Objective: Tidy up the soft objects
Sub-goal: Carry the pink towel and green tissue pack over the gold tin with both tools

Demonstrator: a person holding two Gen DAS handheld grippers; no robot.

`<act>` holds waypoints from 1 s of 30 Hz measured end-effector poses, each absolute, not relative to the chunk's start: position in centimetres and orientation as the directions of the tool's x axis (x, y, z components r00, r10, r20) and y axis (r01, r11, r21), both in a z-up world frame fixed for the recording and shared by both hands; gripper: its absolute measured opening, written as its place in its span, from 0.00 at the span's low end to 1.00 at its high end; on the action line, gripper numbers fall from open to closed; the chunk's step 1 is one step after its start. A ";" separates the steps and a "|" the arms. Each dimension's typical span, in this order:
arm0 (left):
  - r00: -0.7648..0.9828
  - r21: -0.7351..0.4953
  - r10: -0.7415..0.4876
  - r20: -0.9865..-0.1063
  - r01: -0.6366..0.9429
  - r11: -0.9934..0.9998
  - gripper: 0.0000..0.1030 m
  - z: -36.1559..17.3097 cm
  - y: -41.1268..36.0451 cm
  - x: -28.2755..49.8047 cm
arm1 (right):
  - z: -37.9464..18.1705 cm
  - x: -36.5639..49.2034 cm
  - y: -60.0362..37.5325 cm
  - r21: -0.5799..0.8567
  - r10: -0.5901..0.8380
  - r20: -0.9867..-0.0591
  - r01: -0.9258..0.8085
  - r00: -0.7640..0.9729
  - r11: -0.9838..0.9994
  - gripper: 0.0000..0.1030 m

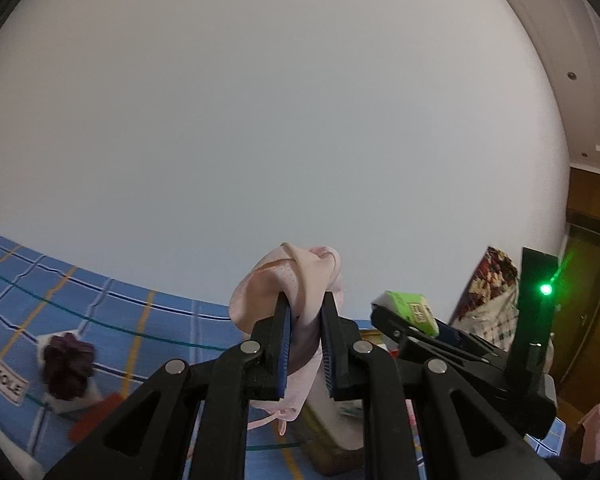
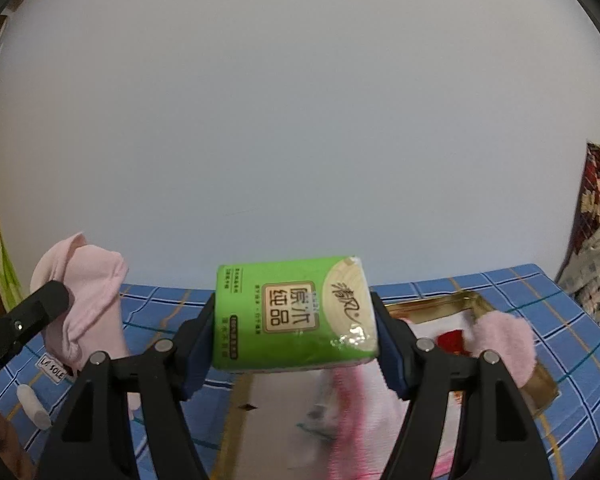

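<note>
Pink soft sock [image 1: 300,296], glossy green tissue pack [image 2: 294,316]

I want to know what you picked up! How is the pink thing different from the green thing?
The pink cloth is floppy and bunched up; the green tissue pack is a firm block with printed writing. The left gripper has its fingers squeezed nearly together on the cloth, while the right gripper stands wider around the pack. Both are soft, held up above the blue checked bedsheet.

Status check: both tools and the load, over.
Left tool shut on pink cloth. Right tool clamping green tissue pack. Gold-rimmed box below, nothing blocking.
</note>
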State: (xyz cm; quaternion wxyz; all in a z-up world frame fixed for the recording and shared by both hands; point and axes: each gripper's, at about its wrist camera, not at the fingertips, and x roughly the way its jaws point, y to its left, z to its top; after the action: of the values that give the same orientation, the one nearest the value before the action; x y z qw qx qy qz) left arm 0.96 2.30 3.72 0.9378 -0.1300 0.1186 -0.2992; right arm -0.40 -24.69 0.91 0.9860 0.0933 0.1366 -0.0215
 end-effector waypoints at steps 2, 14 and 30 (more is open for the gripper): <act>0.779 -0.312 -0.609 -0.148 0.547 0.776 0.14 3.8 1.0 0.9 | 0.9 -0.5 -25.1 0.175 -0.036 -0.275 0.087 0.961 0.981 0.68; 0.703 -0.324 -0.692 -0.165 0.624 0.712 0.14 3.9 -5.5 1.2 | 0.4 -0.5 -27.5 0.147 -0.136 -0.318 0.191 0.938 0.971 0.68; 0.638 -0.312 -0.709 -0.301 0.636 0.706 0.14 1.7 -11.7 2.3 | -1.2 0.4 -33.5 0.103 -0.202 -0.409 0.265 0.890 0.959 0.68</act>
State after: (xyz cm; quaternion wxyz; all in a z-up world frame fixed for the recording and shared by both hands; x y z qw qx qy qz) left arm 2.32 -11.65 1.66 0.9007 -0.0884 0.2040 -0.3733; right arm 0.39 -33.53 -1.18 0.9690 0.0781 0.2013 -0.1204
